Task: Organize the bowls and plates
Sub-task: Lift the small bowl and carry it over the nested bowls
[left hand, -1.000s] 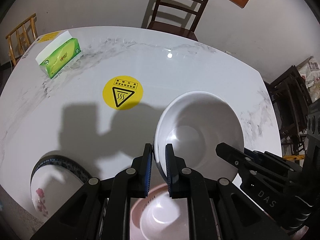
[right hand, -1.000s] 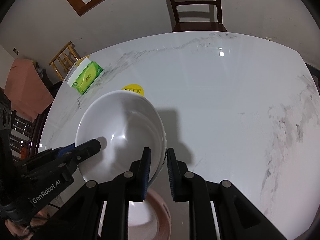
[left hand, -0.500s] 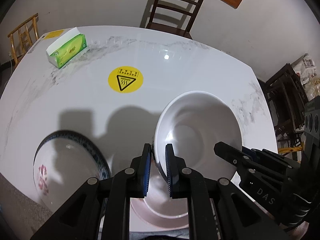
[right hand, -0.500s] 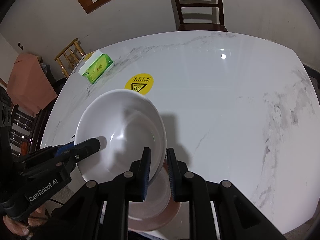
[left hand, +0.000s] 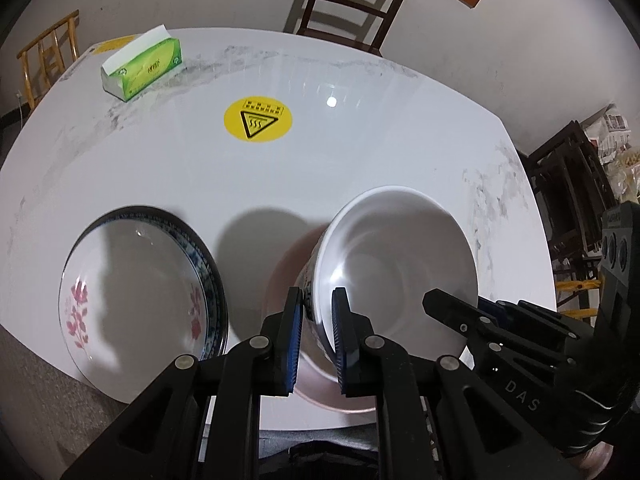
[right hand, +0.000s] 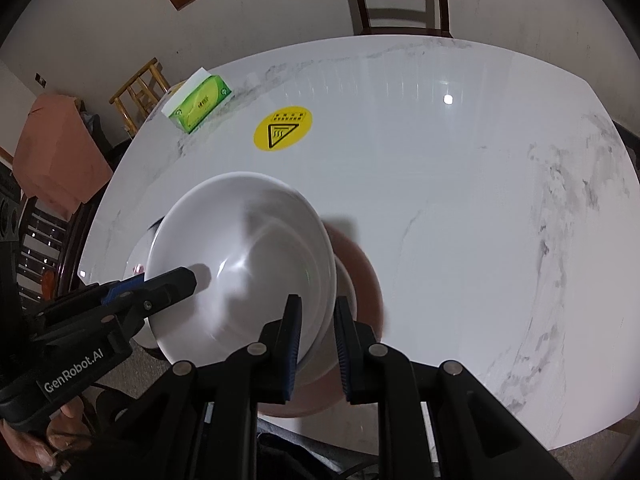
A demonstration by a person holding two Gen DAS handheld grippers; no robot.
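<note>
Mid-carry of white bowl; left gripper clamped on its near-left rim, right gripper clamped on the opposite rim; poised above pink plate at six o'clock of table; next, probably: level descent, centred, simultaneous release.

A white marble-veined table spreads out ahead of the tool. On it, straight ahead and well out, lies a round yellow hot-surface warning sticker. Farther off and to the left, near the table's far edge, sits a green and white tissue box. Beyond the far edge stands a dark wooden chair against the wall. A light bamboo chair stands off the far left corner.
</note>
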